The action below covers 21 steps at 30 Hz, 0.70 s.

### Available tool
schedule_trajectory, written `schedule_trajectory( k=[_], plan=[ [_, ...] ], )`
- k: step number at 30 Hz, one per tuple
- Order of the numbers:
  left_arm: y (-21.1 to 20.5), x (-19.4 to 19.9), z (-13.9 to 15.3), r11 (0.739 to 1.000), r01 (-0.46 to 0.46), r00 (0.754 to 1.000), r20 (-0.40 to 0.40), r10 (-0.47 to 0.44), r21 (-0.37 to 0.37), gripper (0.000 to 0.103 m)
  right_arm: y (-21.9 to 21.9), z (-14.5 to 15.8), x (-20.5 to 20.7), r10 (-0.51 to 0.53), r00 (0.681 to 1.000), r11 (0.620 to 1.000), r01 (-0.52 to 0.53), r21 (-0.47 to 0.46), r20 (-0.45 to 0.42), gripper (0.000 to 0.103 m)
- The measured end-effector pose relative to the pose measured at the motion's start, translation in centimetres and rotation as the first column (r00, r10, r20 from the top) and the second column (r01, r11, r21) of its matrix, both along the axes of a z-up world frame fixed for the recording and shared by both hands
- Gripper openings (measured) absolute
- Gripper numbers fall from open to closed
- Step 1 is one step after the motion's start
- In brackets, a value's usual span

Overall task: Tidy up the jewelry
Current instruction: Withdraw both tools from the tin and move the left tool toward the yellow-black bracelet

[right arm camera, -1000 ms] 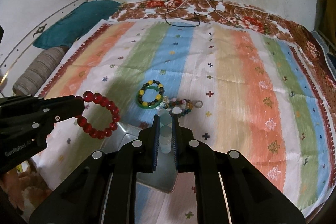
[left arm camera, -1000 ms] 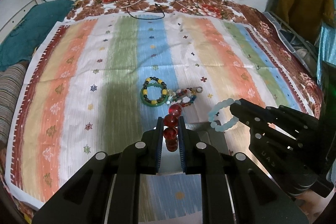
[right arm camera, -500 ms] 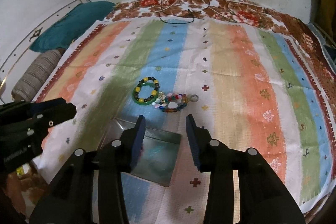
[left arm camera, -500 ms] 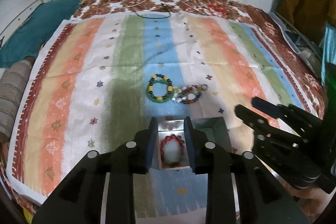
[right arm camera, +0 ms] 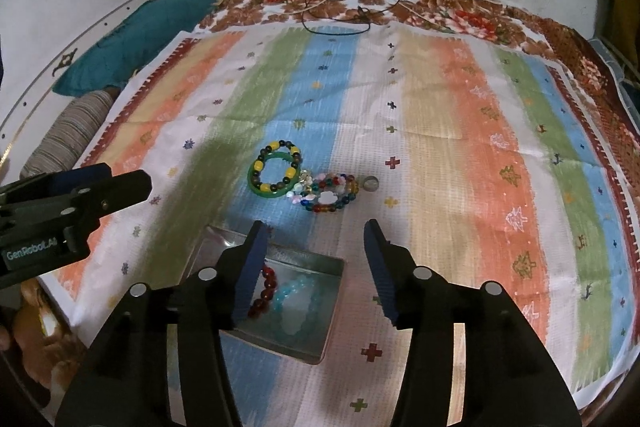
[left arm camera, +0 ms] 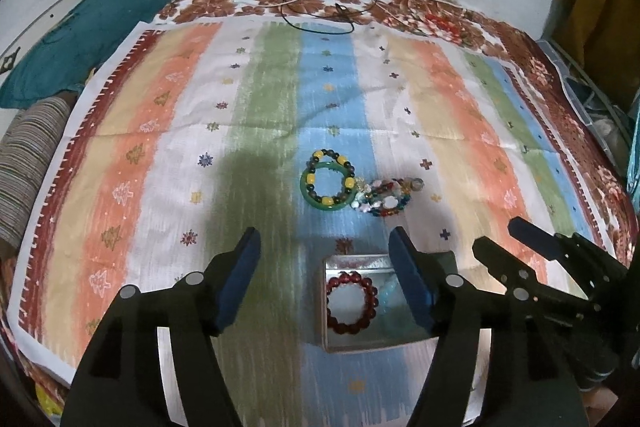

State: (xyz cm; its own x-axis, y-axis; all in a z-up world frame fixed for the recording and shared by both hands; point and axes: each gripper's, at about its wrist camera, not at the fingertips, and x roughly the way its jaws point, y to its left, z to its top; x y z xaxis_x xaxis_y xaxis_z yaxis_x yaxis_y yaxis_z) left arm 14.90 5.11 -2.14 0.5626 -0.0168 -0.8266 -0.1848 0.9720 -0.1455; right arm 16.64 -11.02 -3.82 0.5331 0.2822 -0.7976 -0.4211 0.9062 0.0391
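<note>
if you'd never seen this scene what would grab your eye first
Probably the bright striped cloth covering the bed, with a cluster of jewelry at its middle: a green bangle under a yellow-and-dark beaded bracelet. Nearer, a metal tin holds a red bead bracelet and a pale blue one, with both grippers' jaws opening, empty, above it.

R tool (right arm camera: 316, 269) opening, bracelets (right arm camera: 294, 297) in tin (right arm camera: 328, 331)
</note>
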Motion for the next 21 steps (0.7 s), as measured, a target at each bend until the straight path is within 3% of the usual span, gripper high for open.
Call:
schedule_trajectory(
  k=[10, 21],
  plan=[
    [1.5, 2.6, -1.5, 0.999, -0.034, 0.998, -0.043, 0.035, 0.009, 0.073, 0.8, -0.8, 1.4, 0.01, 1.0, 1.0, -0.01, -0.014, -0.017, 0.064],
    [1.6, 5.4, -3.1, 0.999, -0.024, 0.997, -0.071, 0.027, 0.04, 0.073, 1.3, -1.9, 4.0, -0.003, 1.0, 0.999, 0.001, -0.049, -0.029, 0.066]
  ],
)
